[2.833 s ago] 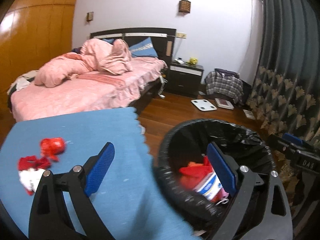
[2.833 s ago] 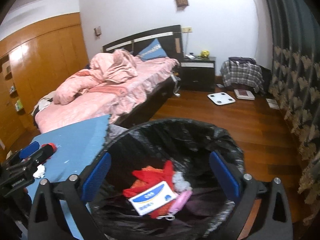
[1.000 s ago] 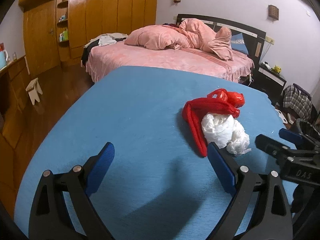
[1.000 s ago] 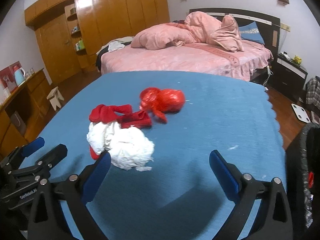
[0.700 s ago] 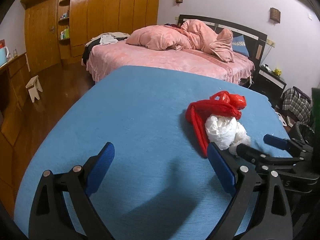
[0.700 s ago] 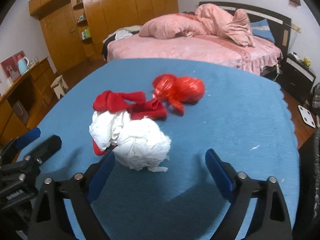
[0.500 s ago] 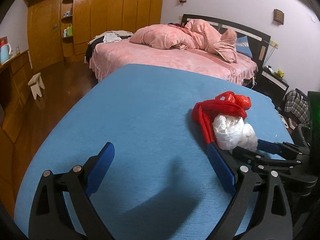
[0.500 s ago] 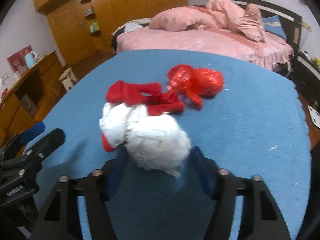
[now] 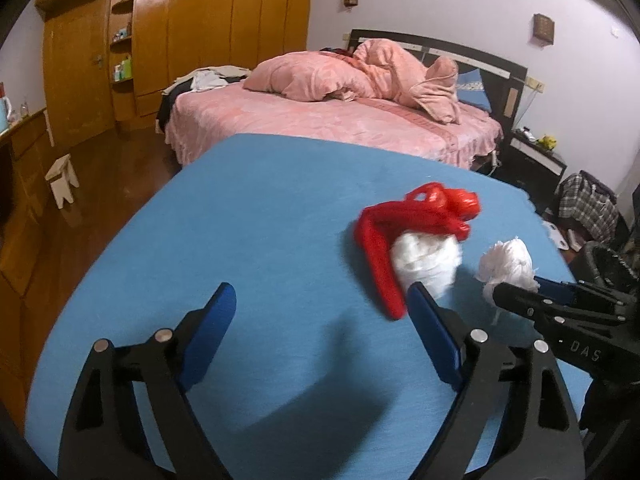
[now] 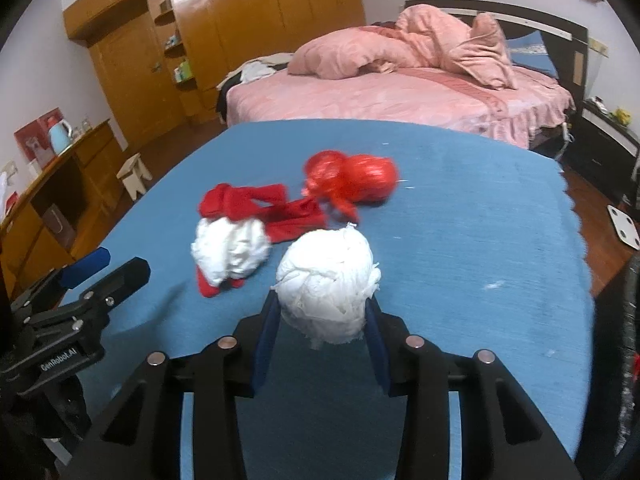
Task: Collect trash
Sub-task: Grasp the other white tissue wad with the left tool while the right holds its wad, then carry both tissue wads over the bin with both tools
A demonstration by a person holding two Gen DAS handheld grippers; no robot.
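While the right hand-held gripper [image 10: 326, 322] has its blue pads clamped on a crumpled white tissue ball [image 10: 329, 285], that ball sits raised off the blue cloth-covered worktop [image 10: 460, 216], toward the worktop's near edge in the right wrist view. In the left wrist view the same ball [image 9: 508, 266] shows at the tip of the right gripper [image 9: 520, 294], near the worktop's right edge.

Left hand-held gripper [image 9: 320, 330]: jaws spread wide, nothing between them, hovering over bare blue cloth at the near edge. Its right pad [image 9: 434, 336] is just in front of the remaining pile (touching or not, can't tell).

Left on the worktop, mid-surface:
- second white crumpled tissue wad [image 10: 230, 252], lying on a red fabric strip [image 10: 256, 206]
- scrunched red plastic bag [image 10: 354, 178] just behind the strip, toward the far edge

In the left wrist view the wad [image 9: 426, 258] sits against the red strip [image 9: 380, 256], with the red bag [image 9: 452, 202] behind them.

Black-lined trash bin [image 10: 628, 316] is only partly visible past the worktop's right edge. Background: bed with pink bedding [image 10: 400, 92] beyond the far edge, wooden wardrobe [image 10: 224, 36] on the back wall.
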